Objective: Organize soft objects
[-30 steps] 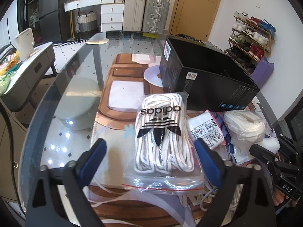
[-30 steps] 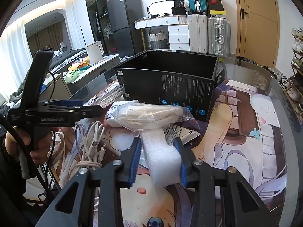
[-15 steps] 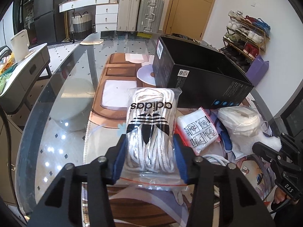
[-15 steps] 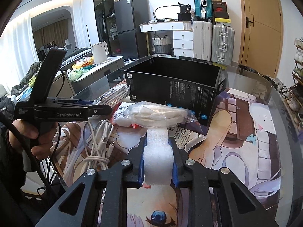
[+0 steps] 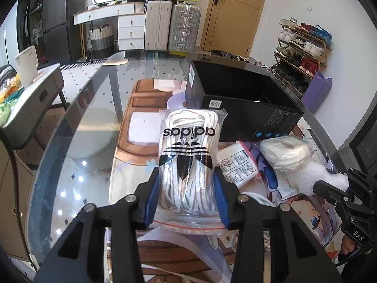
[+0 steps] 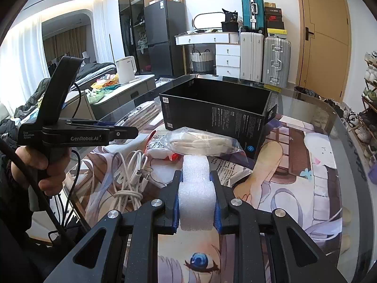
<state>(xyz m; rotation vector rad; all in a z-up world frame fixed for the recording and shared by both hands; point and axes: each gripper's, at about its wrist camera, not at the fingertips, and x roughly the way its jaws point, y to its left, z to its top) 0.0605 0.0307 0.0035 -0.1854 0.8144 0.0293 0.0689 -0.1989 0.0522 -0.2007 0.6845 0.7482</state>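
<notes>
The left wrist view alone shows the lace bag (image 5: 187, 165), a clear pouch of white laces with a black logo, lying on the tabletop (image 5: 77, 146) just in front of the black box (image 5: 238, 108). The left hand-held gripper (image 5: 187, 202) has just closed, and its blue pads now pinch the near end of this bag from both sides. To the right of it lie a small printed packet (image 5: 238, 167) and a plastic bag of white material (image 5: 285, 151), and at the far right the right hand-held gripper is seen from the side with the foam block (image 5: 315, 176) in it.

The right wrist view alone shows a hand (image 6: 42, 165) on the left gripper's handle at the left, then a white cable (image 6: 130, 179) coiled on the printed mat (image 6: 294, 176). The right hand-held gripper (image 6: 195, 200) is narrowly spread, with its pads pressed on the foam block, which stands between them near the box front.
</notes>
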